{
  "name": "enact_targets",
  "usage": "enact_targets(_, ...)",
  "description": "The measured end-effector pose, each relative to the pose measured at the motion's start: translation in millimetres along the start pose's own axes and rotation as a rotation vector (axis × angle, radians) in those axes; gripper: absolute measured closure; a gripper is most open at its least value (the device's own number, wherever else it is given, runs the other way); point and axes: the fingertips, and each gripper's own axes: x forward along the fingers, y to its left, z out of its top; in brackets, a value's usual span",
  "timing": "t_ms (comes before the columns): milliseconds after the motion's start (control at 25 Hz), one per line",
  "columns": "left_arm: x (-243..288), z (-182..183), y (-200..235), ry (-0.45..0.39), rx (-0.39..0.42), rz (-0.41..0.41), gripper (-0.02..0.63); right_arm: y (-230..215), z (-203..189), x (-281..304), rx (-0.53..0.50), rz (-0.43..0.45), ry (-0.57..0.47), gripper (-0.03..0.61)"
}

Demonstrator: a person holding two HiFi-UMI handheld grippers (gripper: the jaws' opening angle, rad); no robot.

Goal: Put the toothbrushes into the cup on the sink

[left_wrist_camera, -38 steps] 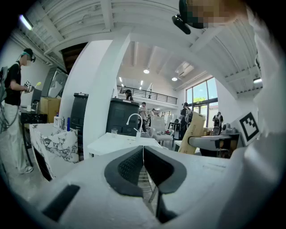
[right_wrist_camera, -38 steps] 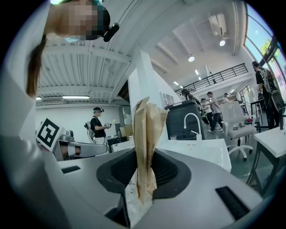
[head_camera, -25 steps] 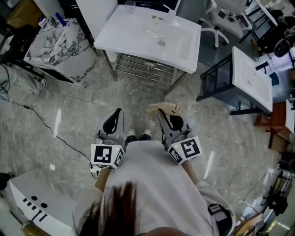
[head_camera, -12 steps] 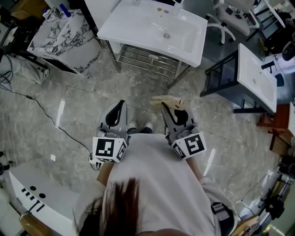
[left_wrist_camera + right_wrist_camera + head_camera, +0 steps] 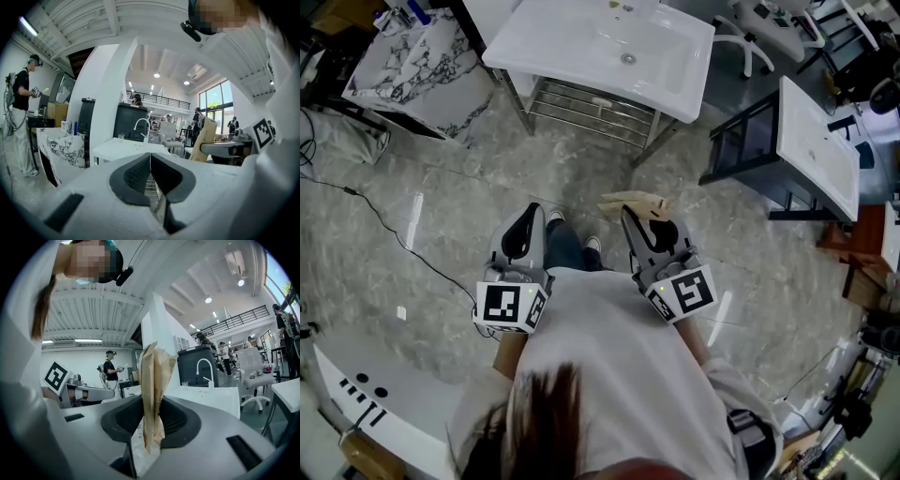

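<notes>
A grey marble-look tiled floor (image 5: 581, 178) spreads across the workshop, a thin black cable (image 5: 347, 190) trailing over it at left; a white cabinet with black marble veining (image 5: 412, 70) stands beyond, a white swivel office chair (image 5: 750, 47) at far right, and a person in black top and pale trousers (image 5: 21, 122) works nearby

We see a white sink (image 5: 581, 47), a white counter (image 5: 403, 70) veined in black, and a grey marbled floor (image 5: 478, 178). Our left gripper (image 5: 536, 210) and right gripper (image 5: 626, 216) are grey with black pads (image 5: 177, 420), and their cubes (image 5: 508, 307) bear black-and-white squares. The paper packet (image 5: 152, 390) is tan.
</notes>
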Motion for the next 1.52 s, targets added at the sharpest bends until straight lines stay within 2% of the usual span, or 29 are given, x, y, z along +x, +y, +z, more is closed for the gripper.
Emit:
enact_targets(360,27.0,-0.4,22.2,0.025,-0.022,-0.036,0.598,-9.9,-0.5,37.7,0.025,-0.016,0.023,0.480)
enact_targets(920,116.8,50.2,125.6,-0.006,-0.001,-0.110,0.598,-31.1,32.1,169.4,0.045,-0.067,0.005,0.480)
enact_targets(1200,139.6,69.0,174.3,-0.047,-0.004,-0.113,0.598,-40.2,37.8,211.7,0.043,-0.112,0.009,0.480)
enact_targets(1520,147.8,58.3,224.1,-0.017,-0.023,-0.049,0.598,-52.4,37.6,243.9,0.041,-0.133,0.022,0.480)
